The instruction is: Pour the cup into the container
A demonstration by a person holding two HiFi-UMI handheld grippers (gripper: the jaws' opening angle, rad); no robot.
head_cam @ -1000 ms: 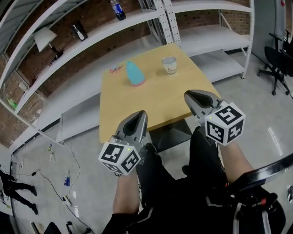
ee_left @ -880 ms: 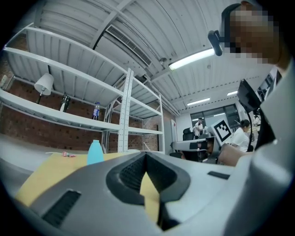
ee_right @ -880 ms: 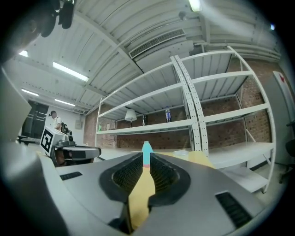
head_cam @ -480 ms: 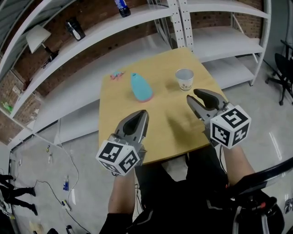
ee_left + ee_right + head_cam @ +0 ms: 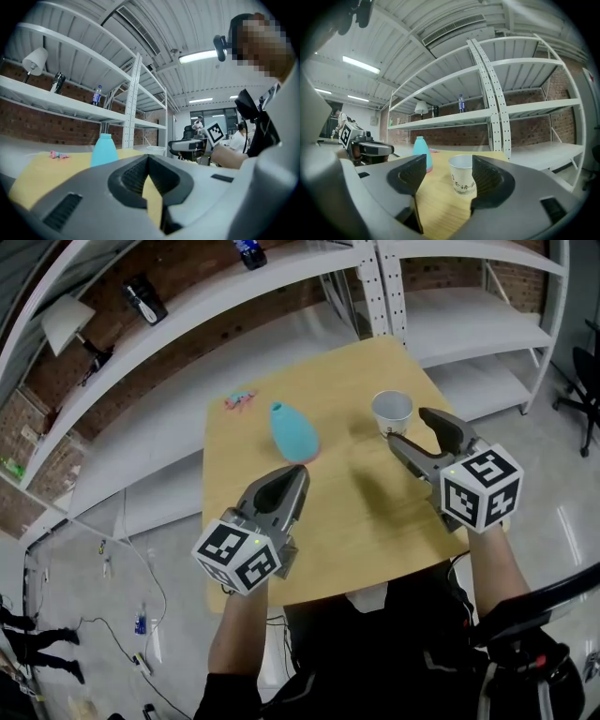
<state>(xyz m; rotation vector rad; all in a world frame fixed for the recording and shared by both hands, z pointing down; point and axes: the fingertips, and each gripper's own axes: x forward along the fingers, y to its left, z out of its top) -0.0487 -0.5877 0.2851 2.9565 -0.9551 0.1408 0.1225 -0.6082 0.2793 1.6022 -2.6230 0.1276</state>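
Found dark printed characters on the side of the cup (image 5: 461, 174), too small to read. Noted black-and-white square code patterns on the left cube (image 5: 239, 555) and the right cube (image 5: 481, 489), without letters or numbers. Could not read the blue label on the bottle (image 5: 461, 103) on the shelf (image 5: 450, 120).

- Square tan wood table (image 5: 246, 460).
- Teal container (image 5: 293, 430), upright, mid-table twd far edge.
- White paper cup (image 5: 392, 412) nr right edge.
- Small pink item (image 5: 239, 400) nr far-left corner.

Matt wood grain is noted on the table (image 5: 347, 512) under the right gripper (image 5: 410, 427); the paper cup (image 5: 391, 412) ahead is smooth, the container (image 5: 293, 430) leftward smooth plastic.
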